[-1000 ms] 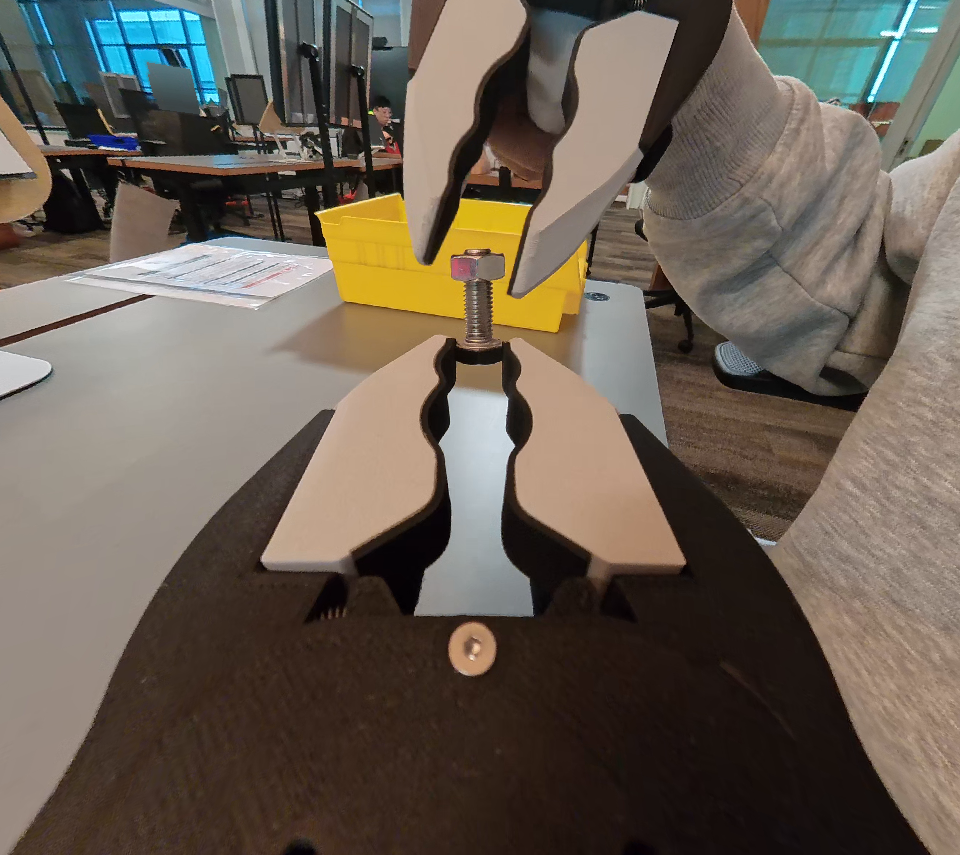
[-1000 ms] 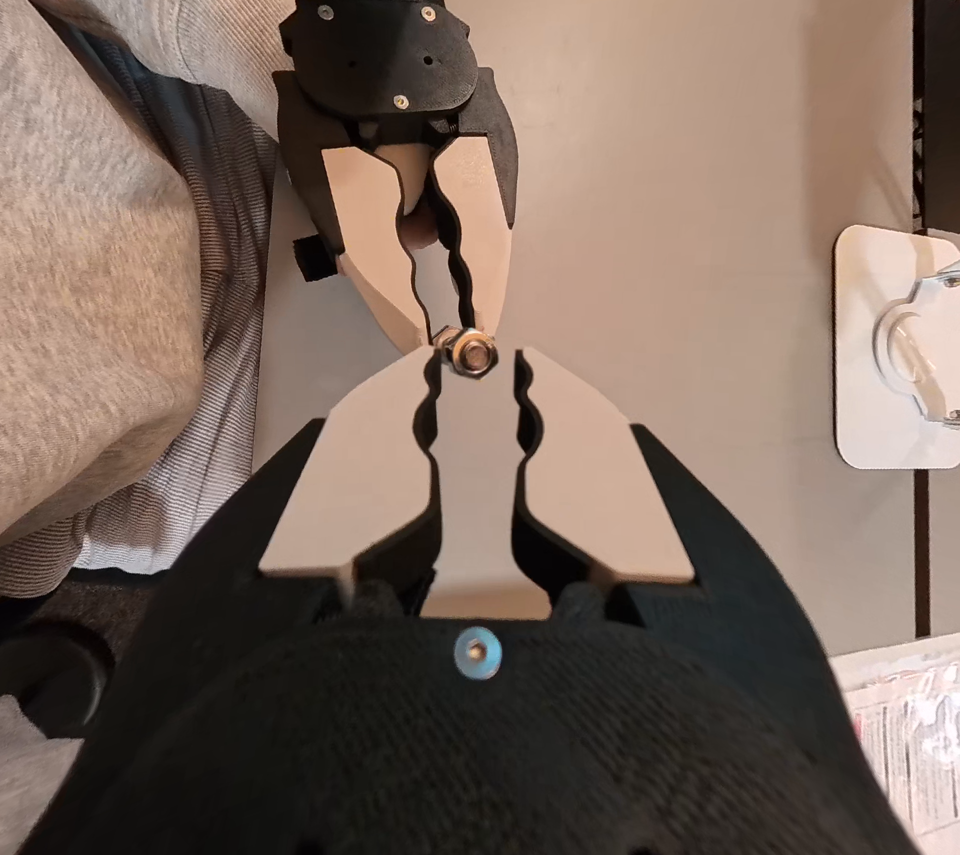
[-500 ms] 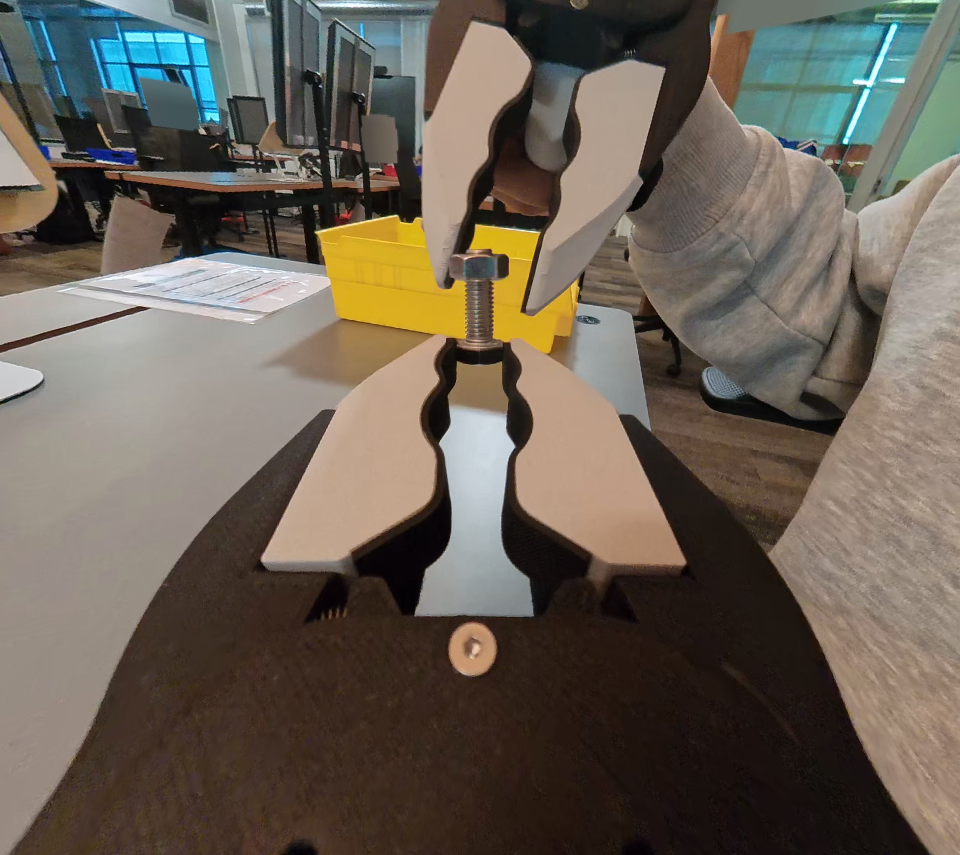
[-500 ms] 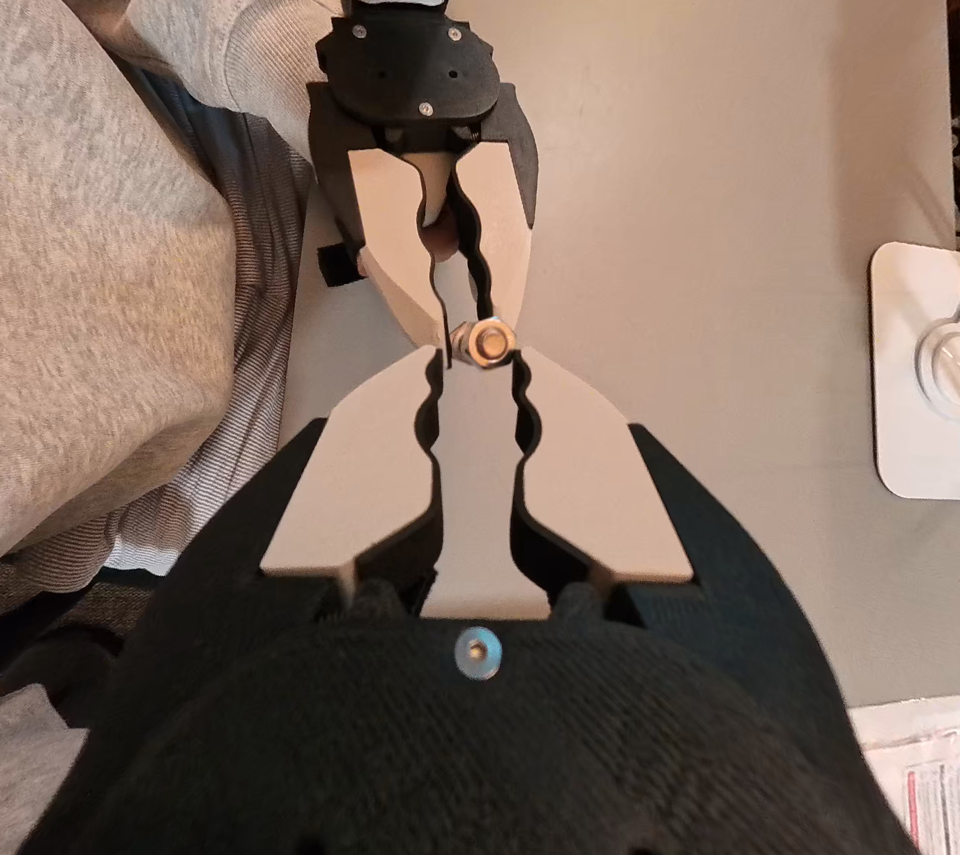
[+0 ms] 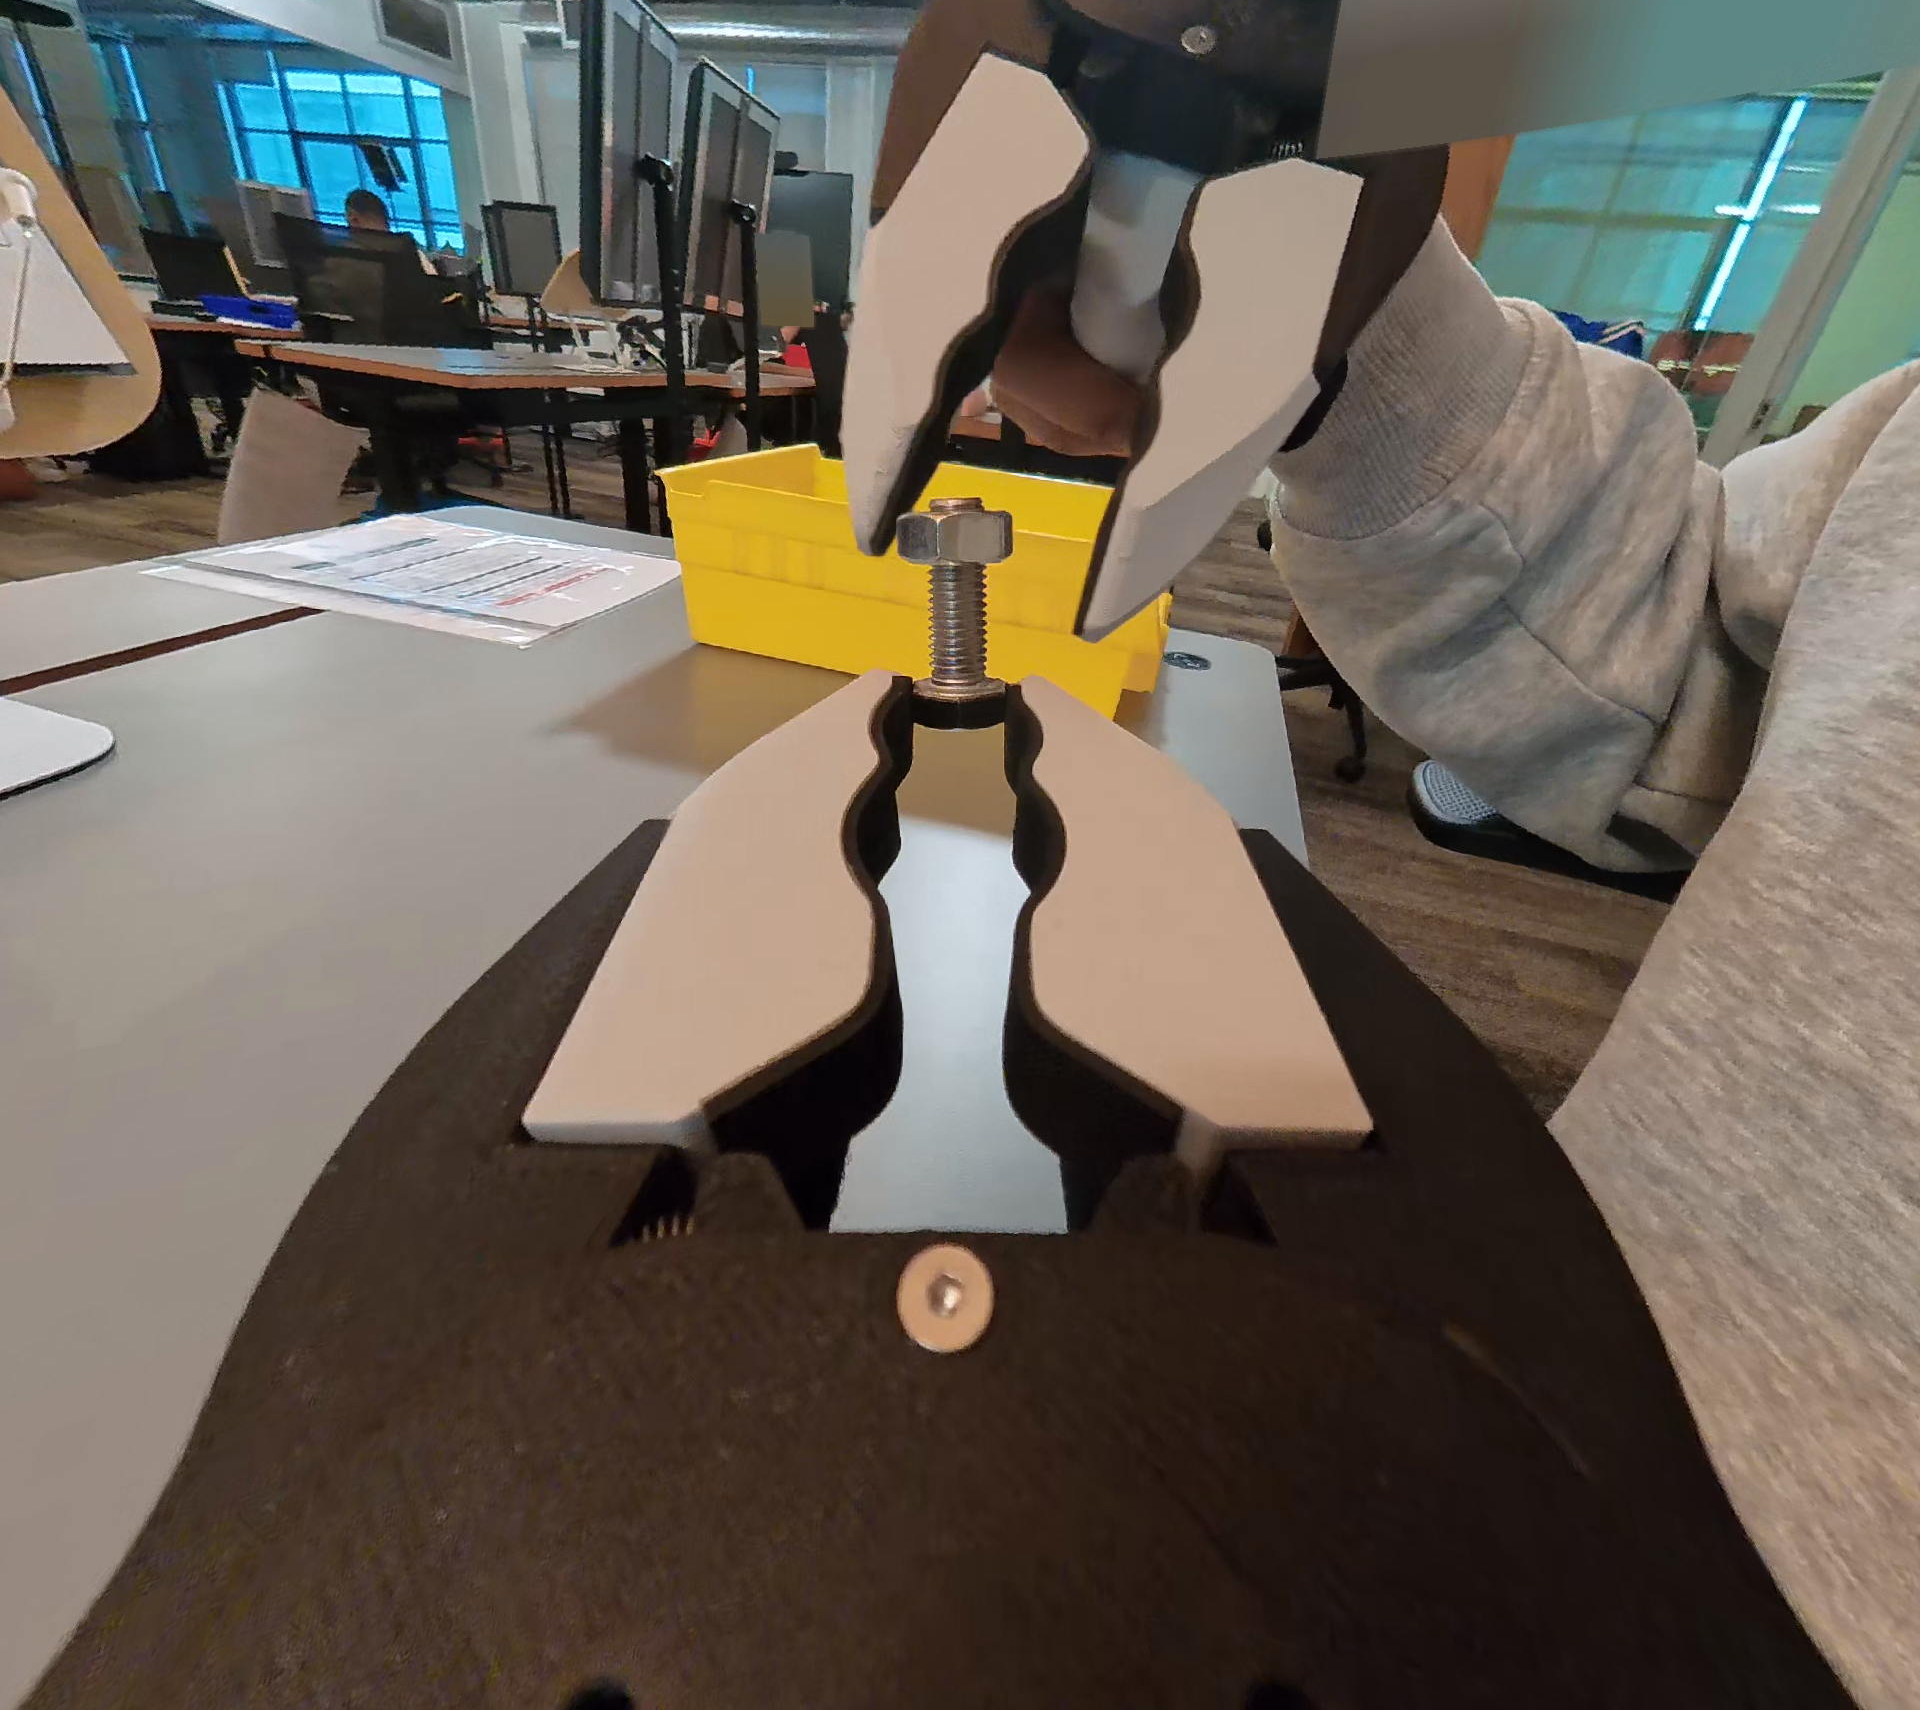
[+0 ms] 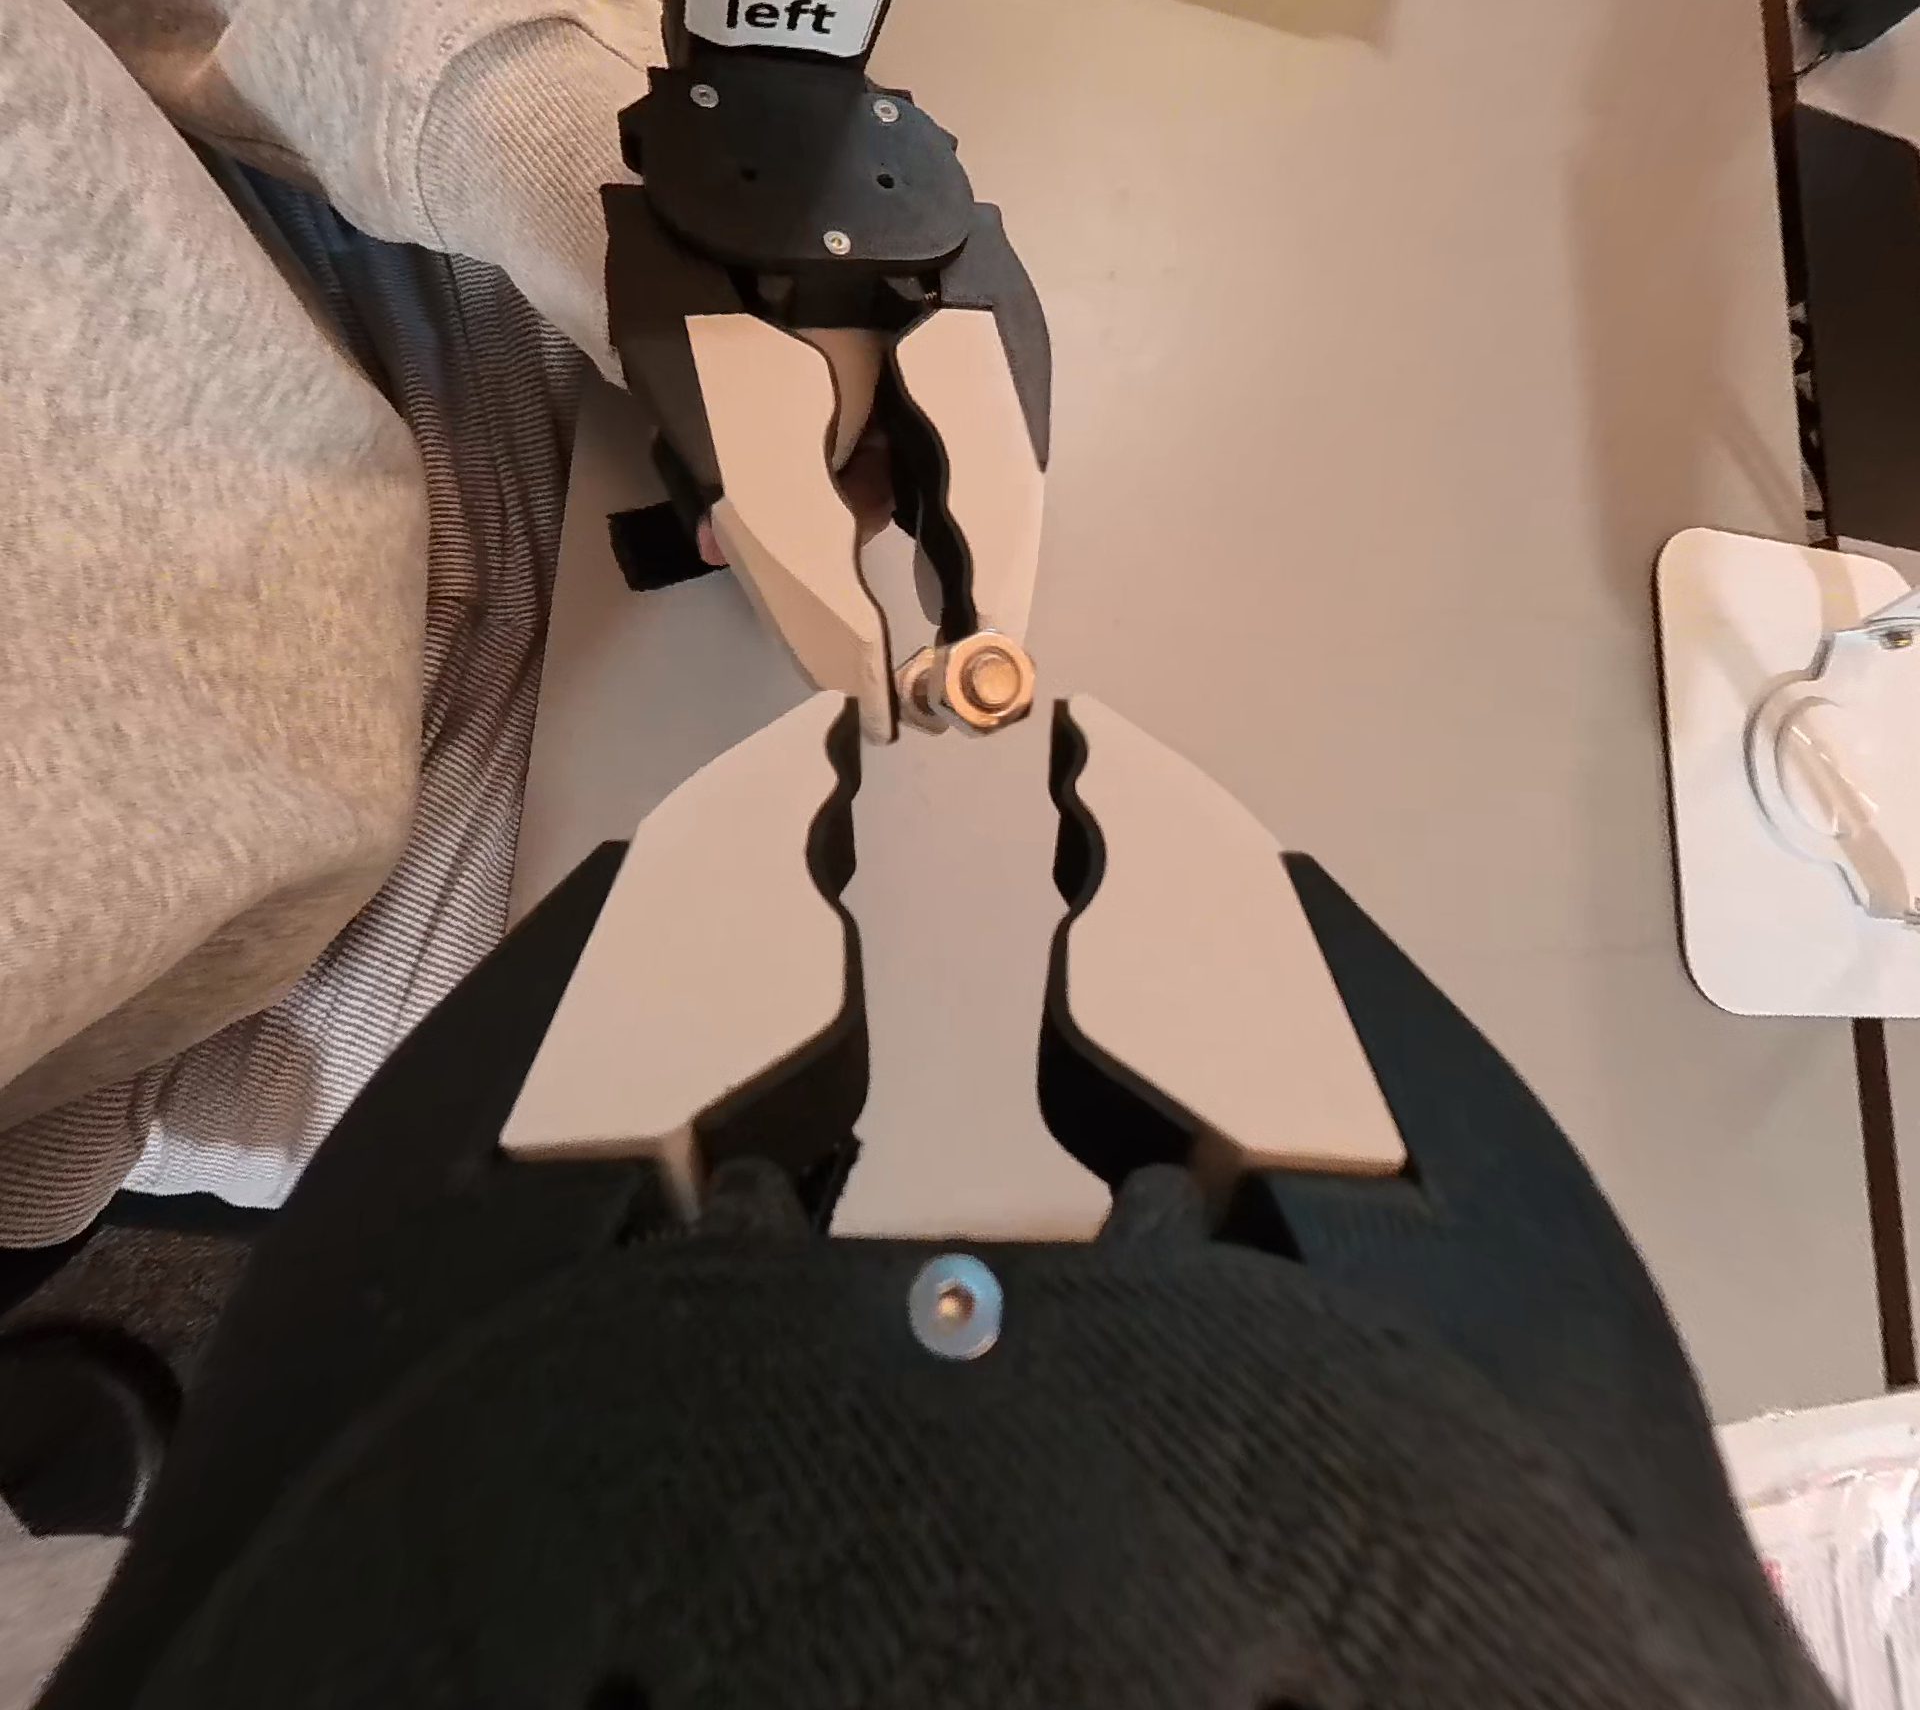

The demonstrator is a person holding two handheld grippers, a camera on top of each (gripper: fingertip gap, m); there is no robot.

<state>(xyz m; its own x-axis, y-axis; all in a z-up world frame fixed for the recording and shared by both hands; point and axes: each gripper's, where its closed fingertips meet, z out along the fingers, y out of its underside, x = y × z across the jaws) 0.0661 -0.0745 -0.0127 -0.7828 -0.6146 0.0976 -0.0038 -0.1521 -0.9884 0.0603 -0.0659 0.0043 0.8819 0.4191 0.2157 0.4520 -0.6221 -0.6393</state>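
Grey surface point(image 5: 312, 881) underfoot, open office beyond. Nearest, low centre of the left wrist view: left gripper point(image 5: 958, 692) pinching the head of one upright bolt point(image 5: 958, 621), tips pressed in at its base. Just above, right gripper point(image 5: 987, 559) spread around one nut point(image 5: 954, 536) at the bolt's top, one tip touching, not clamped. Risky: an off-centre squeeze could tilt the bolt or knock the nut crooked. Farther back, one yellow bin point(image 5: 790, 559); upper left, two monitors point(image 5: 675, 185).
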